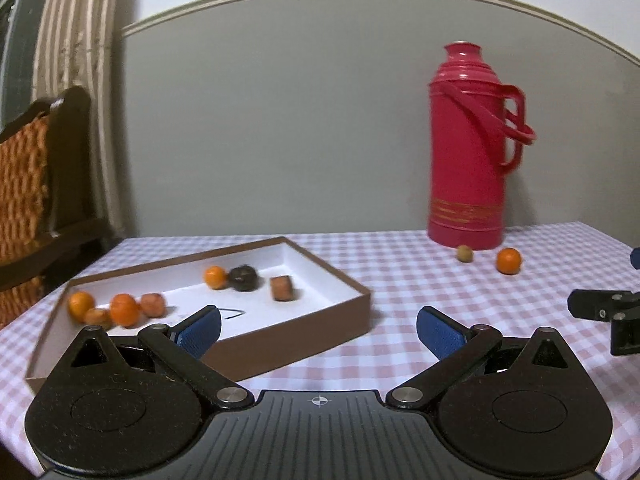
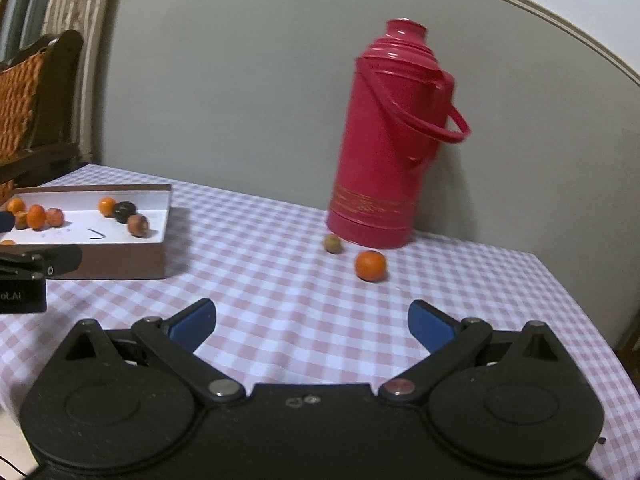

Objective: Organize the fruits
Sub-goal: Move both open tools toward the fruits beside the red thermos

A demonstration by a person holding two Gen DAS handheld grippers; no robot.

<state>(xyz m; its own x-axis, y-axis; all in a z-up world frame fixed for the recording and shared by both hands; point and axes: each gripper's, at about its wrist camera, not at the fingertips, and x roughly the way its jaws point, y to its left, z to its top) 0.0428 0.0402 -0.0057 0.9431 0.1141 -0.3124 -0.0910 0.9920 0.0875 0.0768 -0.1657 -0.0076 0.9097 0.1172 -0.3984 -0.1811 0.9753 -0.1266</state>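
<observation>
A brown box with a white inside [image 1: 344,280] [image 2: 164,208] lies on the checked table and holds several small fruits: oranges [image 1: 125,310], brownish ones [image 1: 282,288] and a dark one [image 1: 243,278] [image 2: 123,211]. An orange [image 1: 509,261] [image 2: 370,265] and a small tan fruit [image 1: 465,254] [image 2: 333,243] lie on the cloth by the red thermos. My left gripper [image 1: 318,326] is open and empty at the box's near right corner. My right gripper [image 2: 312,322] is open and empty, short of the loose orange.
A tall red thermos [image 1: 468,148] [image 2: 388,140] stands at the back against the grey wall. A dark wooden chair with a woven orange back [image 1: 36,184] is at the left. The table's right edge [image 2: 580,320] drops off close by.
</observation>
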